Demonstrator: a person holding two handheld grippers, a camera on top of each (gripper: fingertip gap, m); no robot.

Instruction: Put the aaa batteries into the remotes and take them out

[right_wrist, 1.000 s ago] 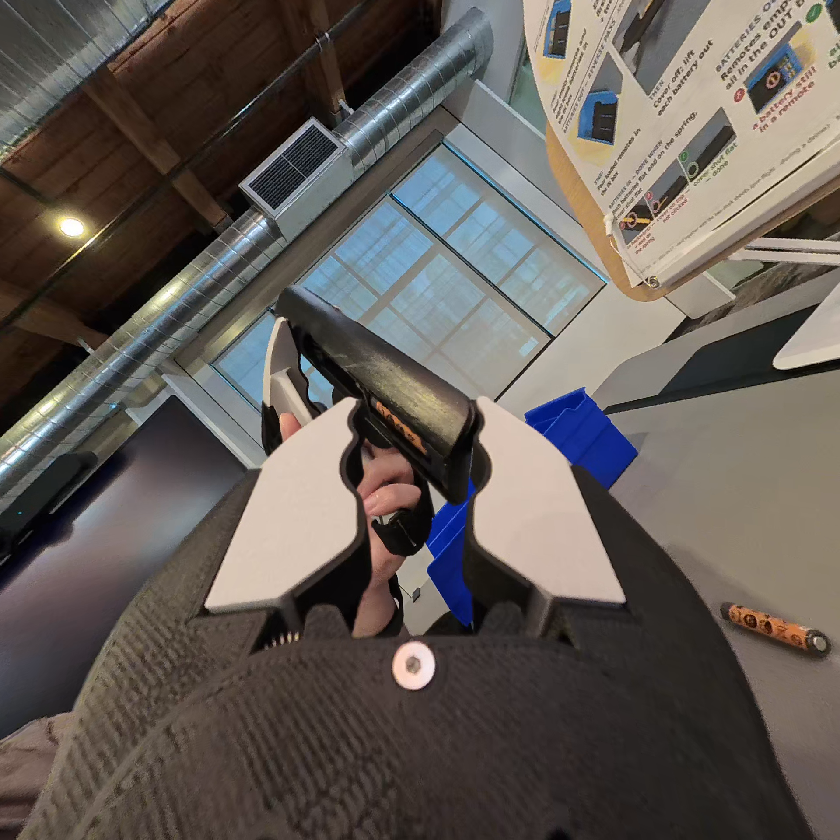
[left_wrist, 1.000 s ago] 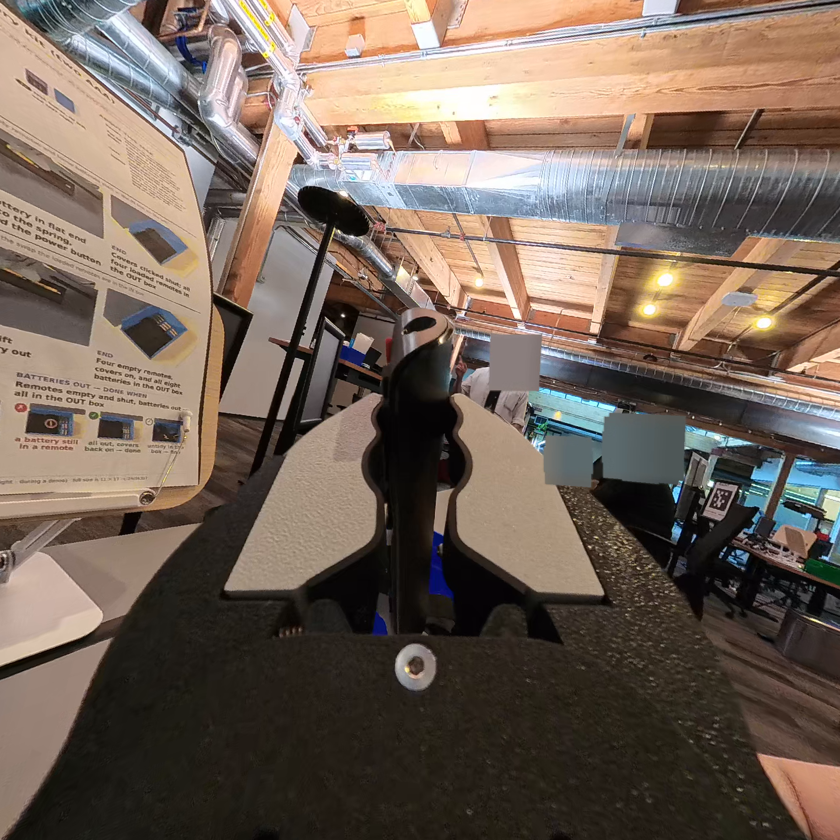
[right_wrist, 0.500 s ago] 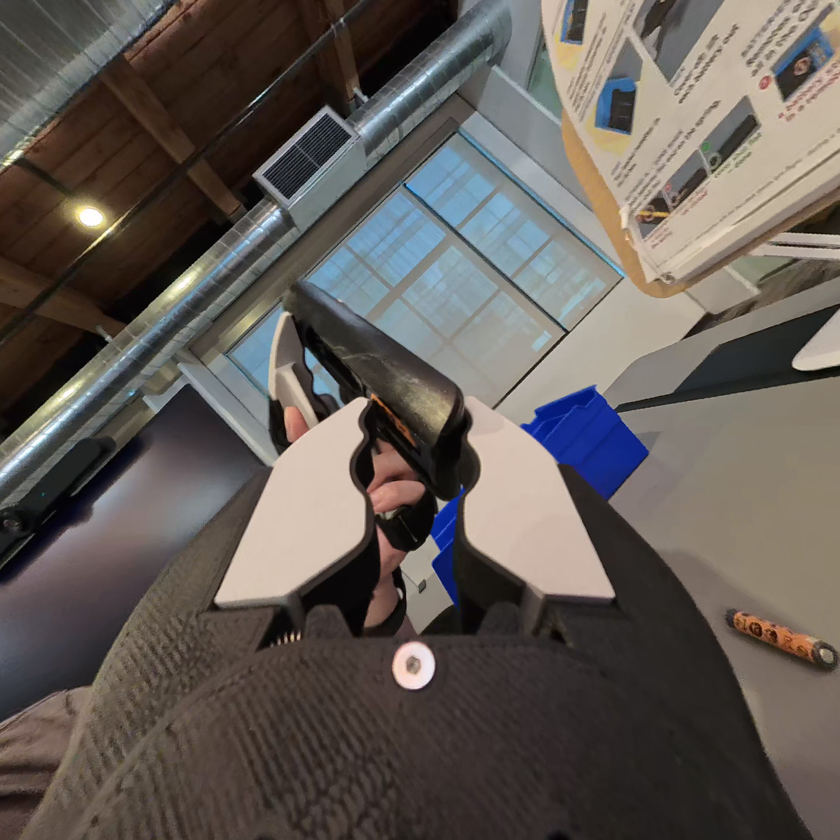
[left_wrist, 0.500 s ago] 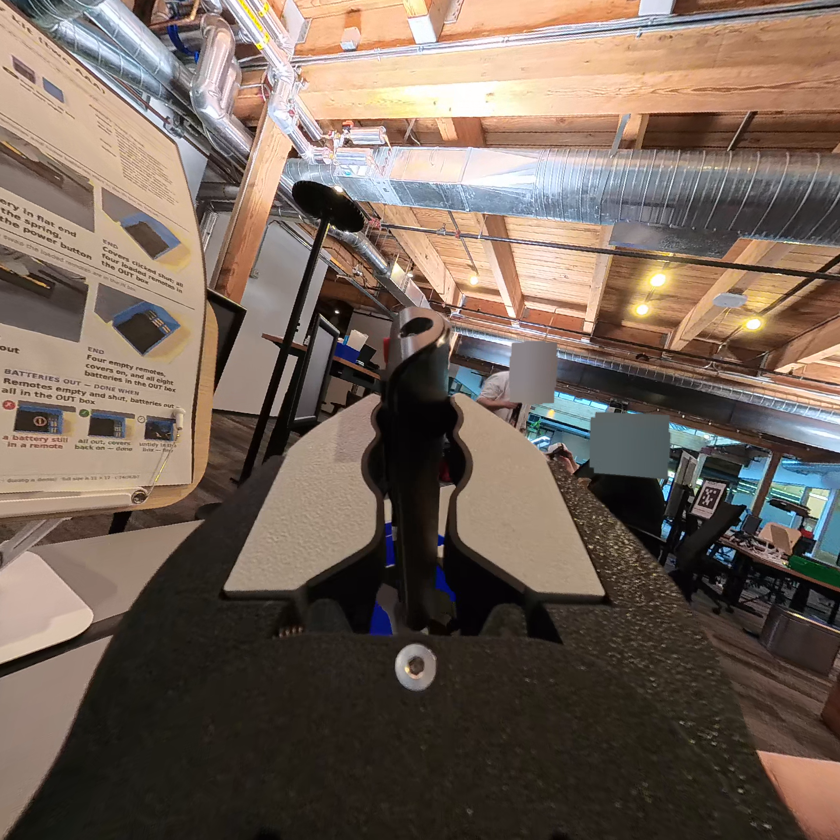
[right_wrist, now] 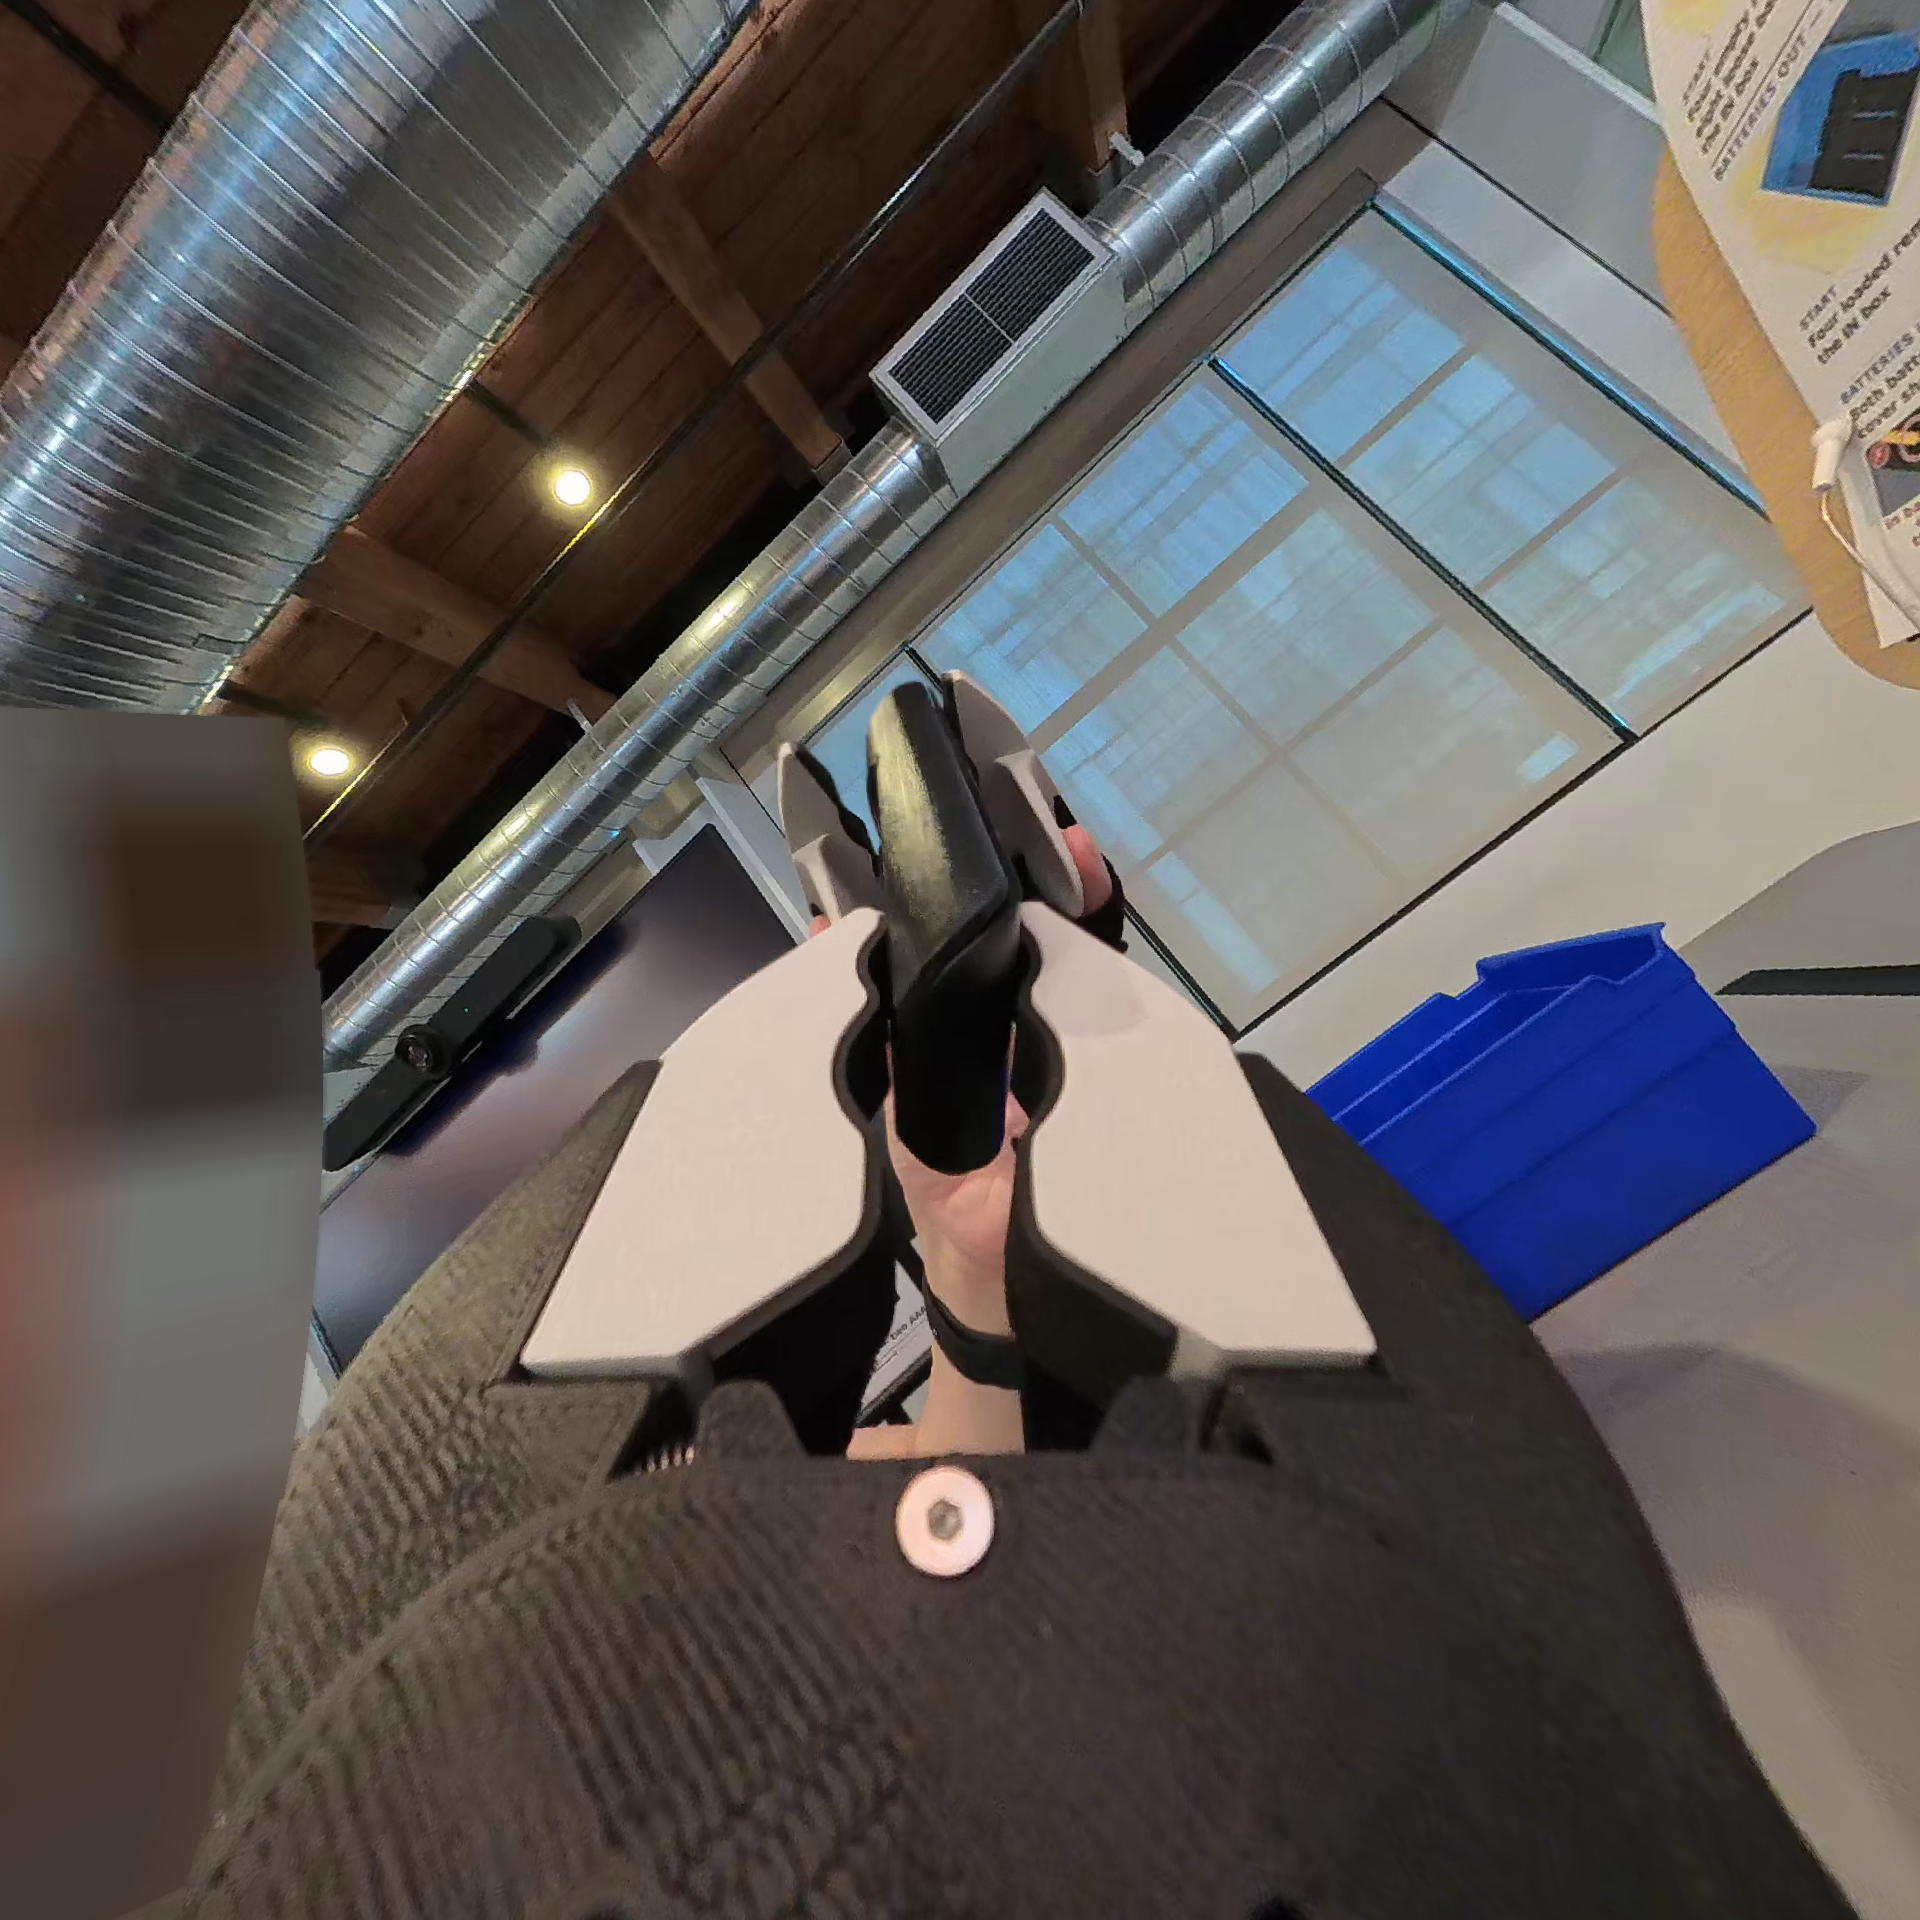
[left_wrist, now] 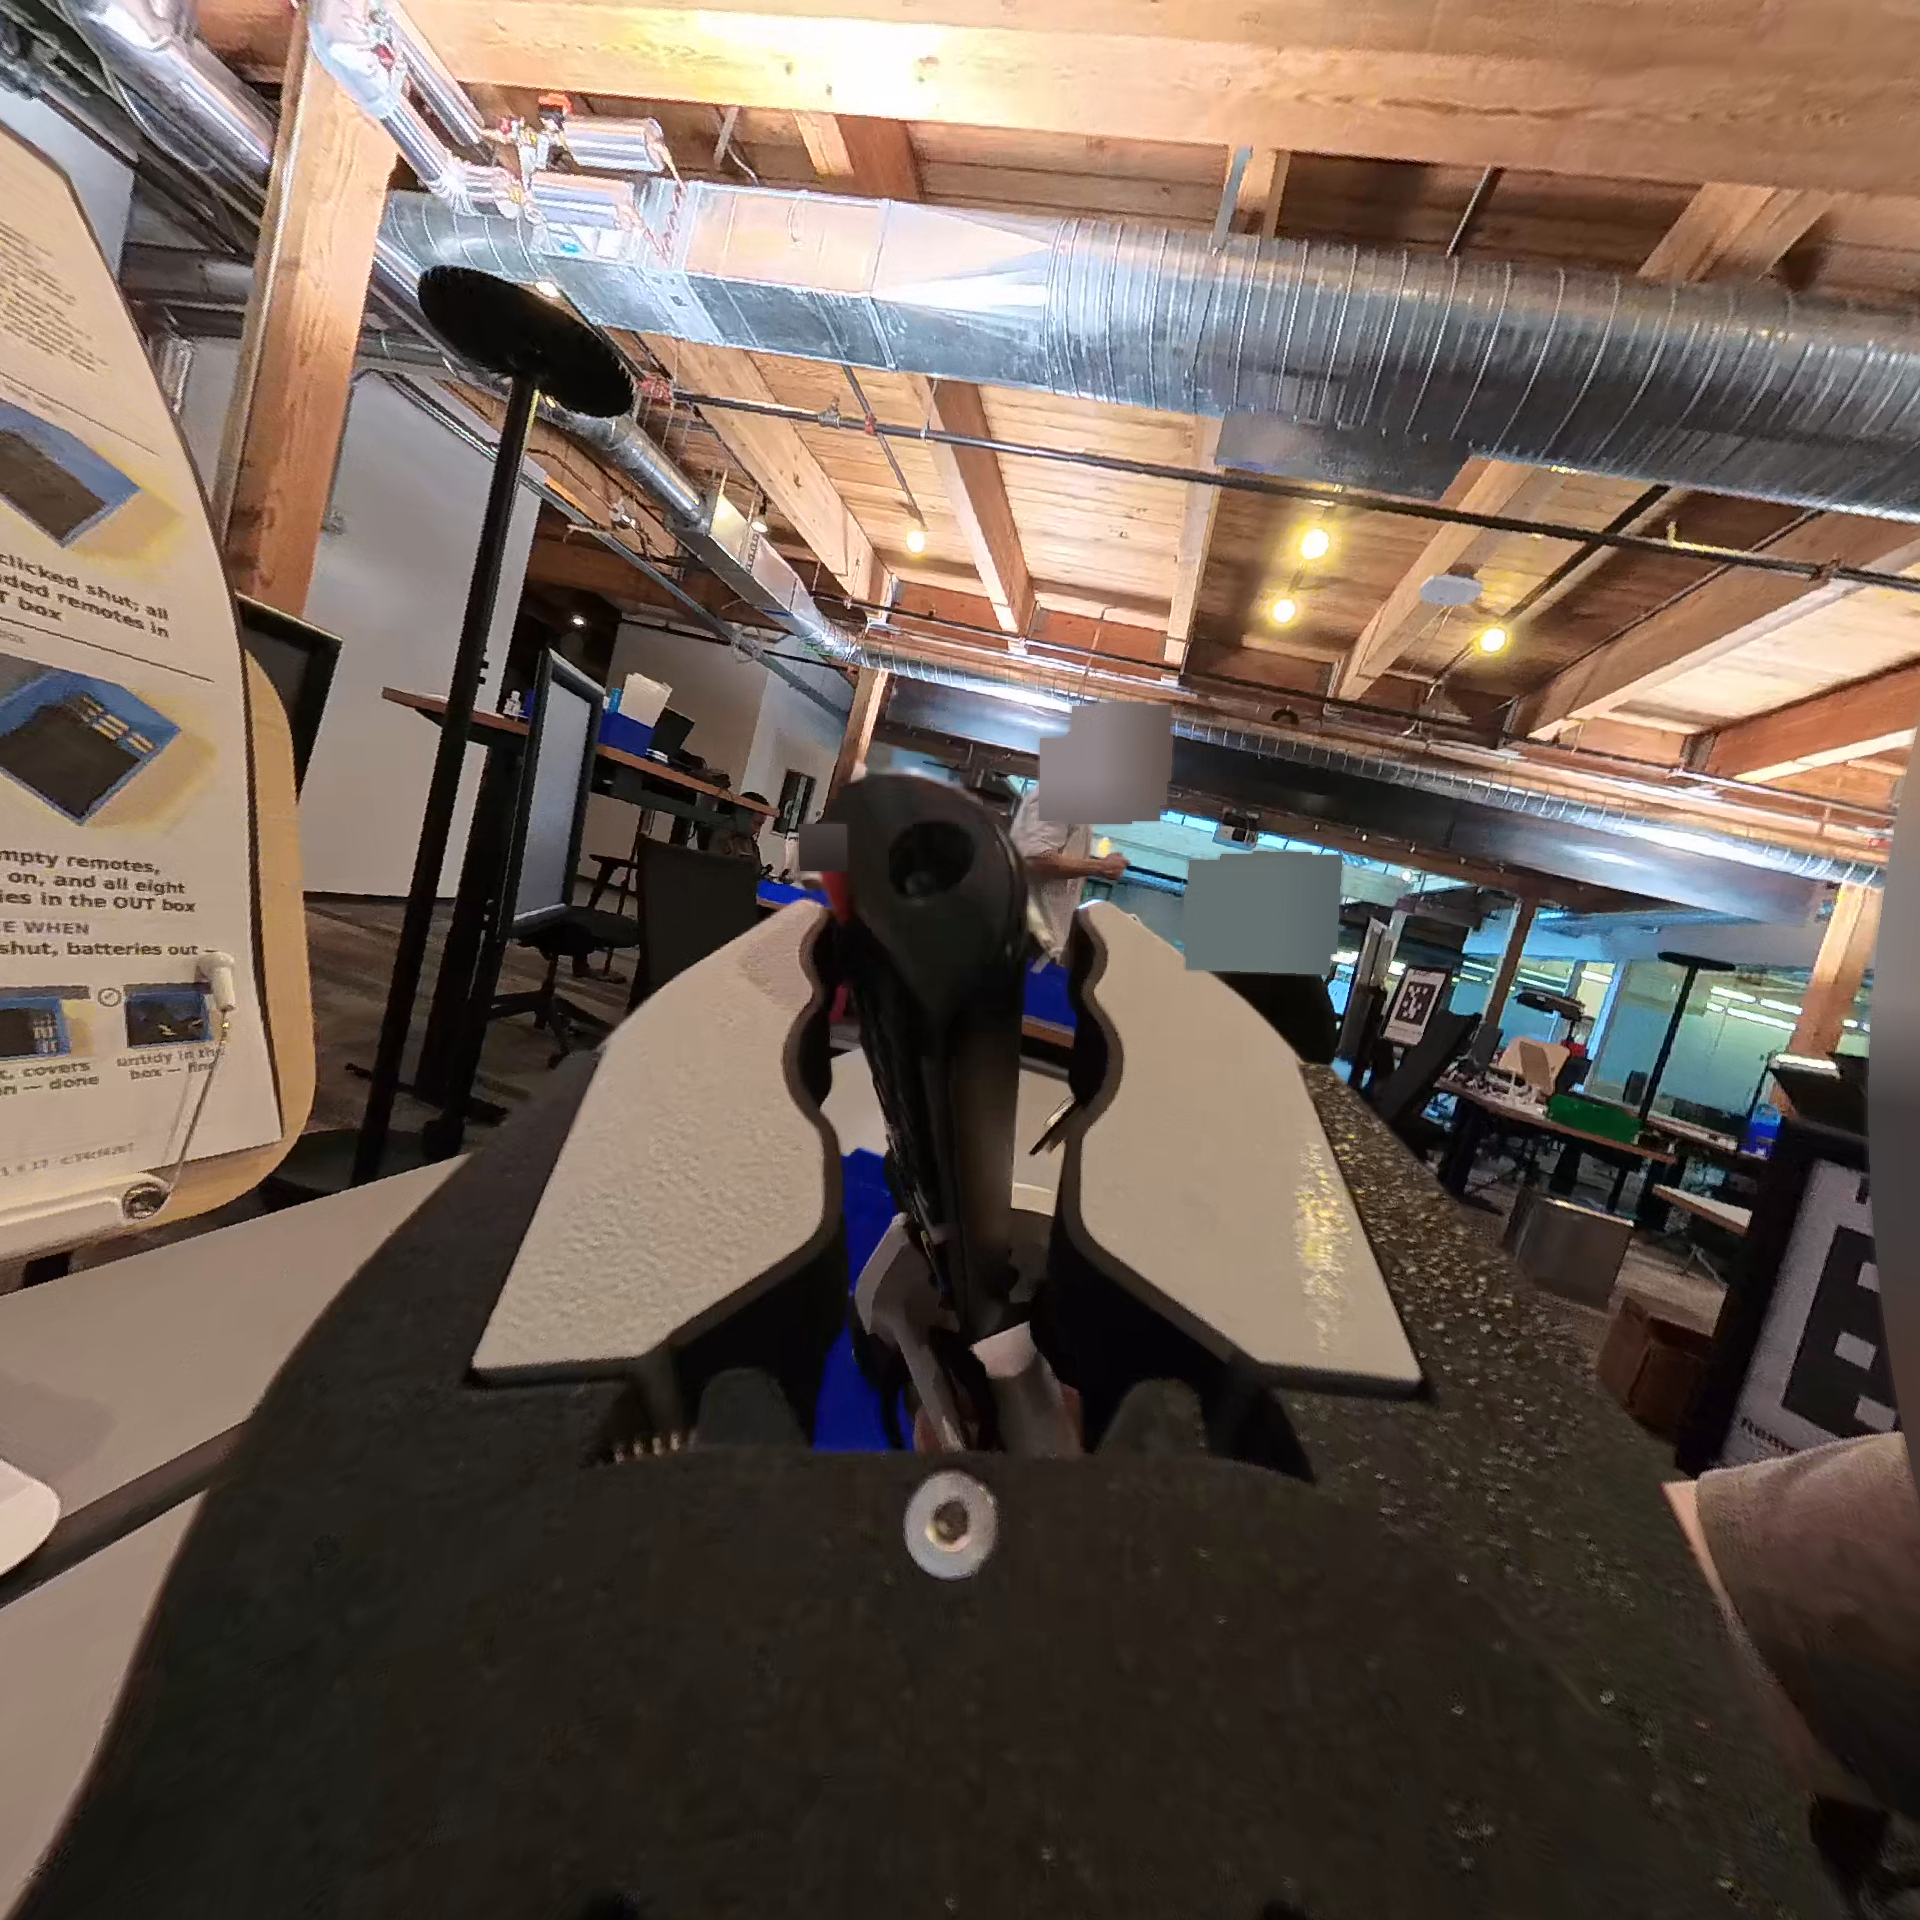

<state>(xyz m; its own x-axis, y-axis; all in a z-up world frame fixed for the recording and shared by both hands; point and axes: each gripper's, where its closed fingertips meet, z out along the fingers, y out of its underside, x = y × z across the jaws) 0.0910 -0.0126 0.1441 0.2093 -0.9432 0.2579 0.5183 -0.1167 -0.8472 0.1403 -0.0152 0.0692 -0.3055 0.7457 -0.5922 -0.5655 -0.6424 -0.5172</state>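
A single black remote [left_wrist: 940,997] stands nearly upright at the centre of the left wrist view, its rounded top end uppermost with a small red button at its left edge, and rows of dark keys running down its narrow side. In the right wrist view the same remote [right_wrist: 940,935] rises in mid-frame, glossy and slightly scuffed, its plain back turned to the camera, leaning a little left.
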